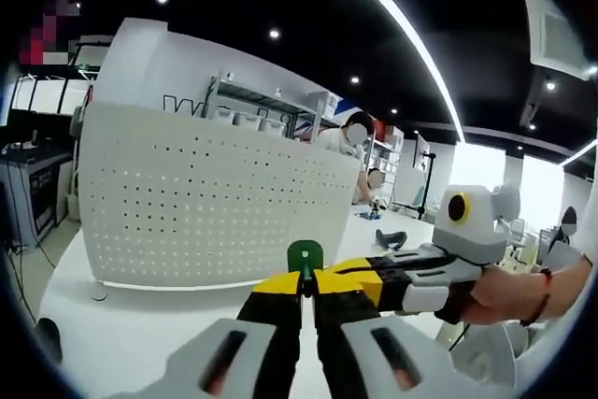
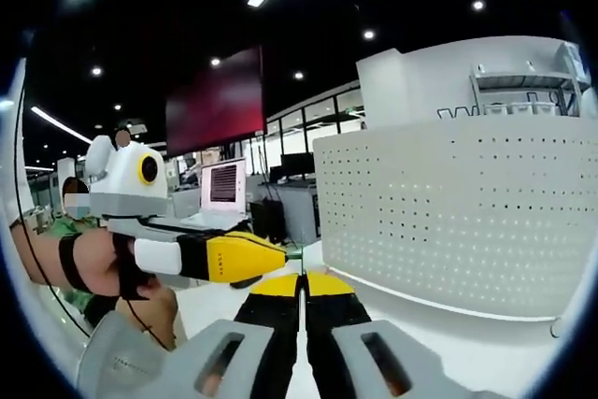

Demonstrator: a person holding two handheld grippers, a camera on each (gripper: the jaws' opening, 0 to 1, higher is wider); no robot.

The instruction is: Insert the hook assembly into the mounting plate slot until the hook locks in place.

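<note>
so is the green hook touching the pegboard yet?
Apart. The left gripper view shows the green hook held up in the left gripper, white table between it and the pegboard.

A white worktop carries a tall white perforated panel, standing upright on its lower edge and curving across the left gripper view (the bend is likely the lens). Its holes run in even rows. In the right gripper view the same panel rises from the worktop on the right side, its base touching the surface along a bright seam. Farther back on the worktop, past the panel's right end in the left gripper view, lies a small dark object, too small to make out. At the worktop's left edge a floor shows below.
</note>
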